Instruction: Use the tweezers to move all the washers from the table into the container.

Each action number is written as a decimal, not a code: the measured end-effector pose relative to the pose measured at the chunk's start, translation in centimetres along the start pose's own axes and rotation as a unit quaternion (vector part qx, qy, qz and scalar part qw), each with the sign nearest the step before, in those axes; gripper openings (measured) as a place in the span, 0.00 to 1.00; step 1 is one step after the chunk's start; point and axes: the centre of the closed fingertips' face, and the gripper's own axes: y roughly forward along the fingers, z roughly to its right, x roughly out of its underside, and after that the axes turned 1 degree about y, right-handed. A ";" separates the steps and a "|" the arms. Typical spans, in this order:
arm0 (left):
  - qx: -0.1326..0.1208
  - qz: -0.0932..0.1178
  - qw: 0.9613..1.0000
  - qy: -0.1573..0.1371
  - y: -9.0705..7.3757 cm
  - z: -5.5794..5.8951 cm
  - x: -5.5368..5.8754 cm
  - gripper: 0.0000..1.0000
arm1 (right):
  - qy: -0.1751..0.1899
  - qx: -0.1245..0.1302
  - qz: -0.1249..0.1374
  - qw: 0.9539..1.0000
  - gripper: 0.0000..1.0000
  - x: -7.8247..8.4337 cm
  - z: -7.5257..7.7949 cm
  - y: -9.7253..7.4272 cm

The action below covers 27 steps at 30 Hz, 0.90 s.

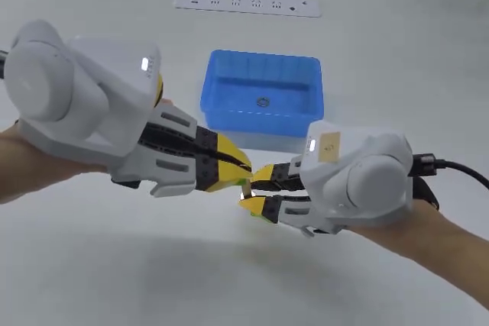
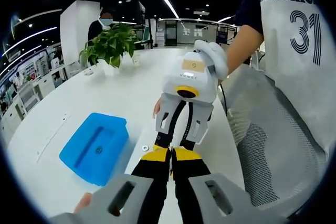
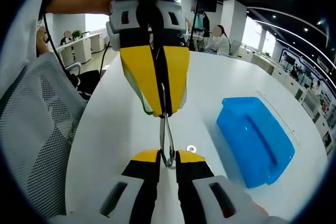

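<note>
Nose to nose over the table (image 3: 113, 129) here: the left gripper (image 3: 163, 112) and the right gripper (image 3: 168, 157) meet tip to tip, and the tweezers (image 3: 166, 132) bridge the short gap between them. The left jaws are pinched together on one end, and the right jaws are closed on the other end, so both appear to have a grip at once. It reads as a hand-over or a re-grip, getting the tweezers seated squarely before any picking starts. One loose washer (image 3: 191, 149) lies flat on the table just beside the right gripper's tips, between them and the blue container (image 3: 257, 137). A second washer (image 1: 263, 102) sits on the container's floor, so the job looks partly done. Holding low and close to the washer keeps the coming reach short.
</note>
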 end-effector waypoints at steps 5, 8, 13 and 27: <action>0.003 -0.002 1.000 0.002 0.0 0.0 0.0 0.05 | -0.006 -0.006 -0.003 1.000 0.12 0.0 -0.1 0.0; 0.004 -0.003 1.000 0.004 0.1 -0.1 0.0 0.05 | -0.009 -0.009 -0.003 1.000 0.12 0.1 -0.1 0.0; 0.006 -0.003 1.000 0.004 0.0 -0.2 0.0 0.05 | -0.013 -0.014 -0.001 1.000 0.12 0.1 0.0 0.0; 0.010 -0.005 1.000 0.007 -0.4 -0.2 -0.3 0.05 | -0.008 -0.014 0.010 1.000 0.10 -0.4 -0.1 -0.3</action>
